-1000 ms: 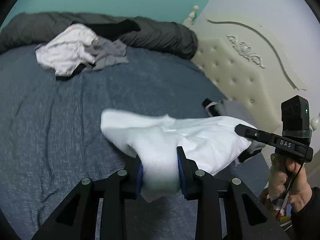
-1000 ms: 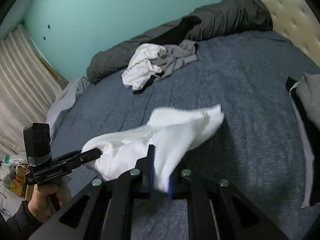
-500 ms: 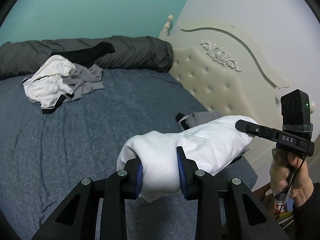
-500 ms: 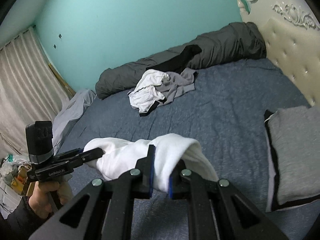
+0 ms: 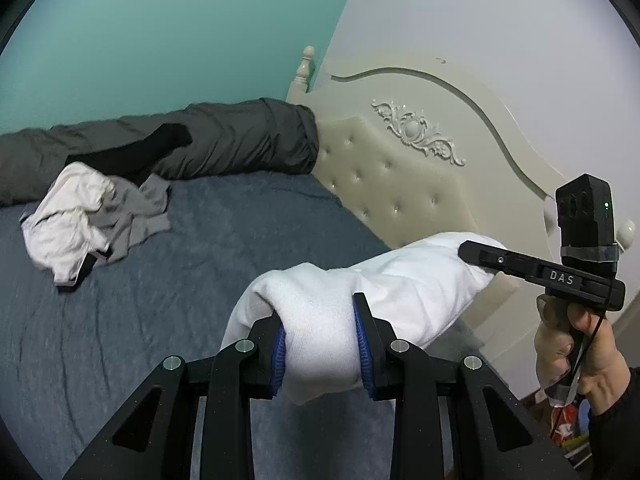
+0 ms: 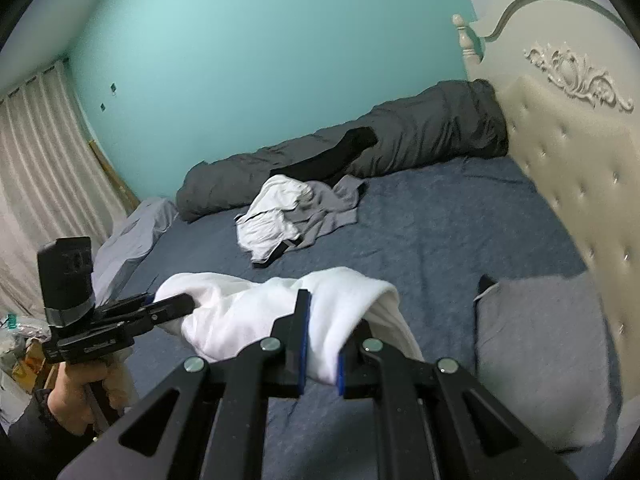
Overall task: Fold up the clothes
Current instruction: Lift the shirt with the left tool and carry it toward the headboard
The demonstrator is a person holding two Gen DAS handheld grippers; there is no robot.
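A white folded garment hangs in the air above the blue bed, stretched between both grippers. My left gripper is shut on a thick bunch of it, blue pads pressing both sides. My right gripper is shut on the other end of the white garment. In the left wrist view the right gripper bites the cloth's far end, held by a hand. In the right wrist view the left gripper grips at the left.
A pile of white and grey clothes lies mid-bed before a rolled dark grey duvet. A folded grey garment lies by the cream tufted headboard. Curtains hang at the left.
Both grippers have risen with the white garment, lifting it clear off the bed. The views now show more wall and headboard. Both grips are unchanged.
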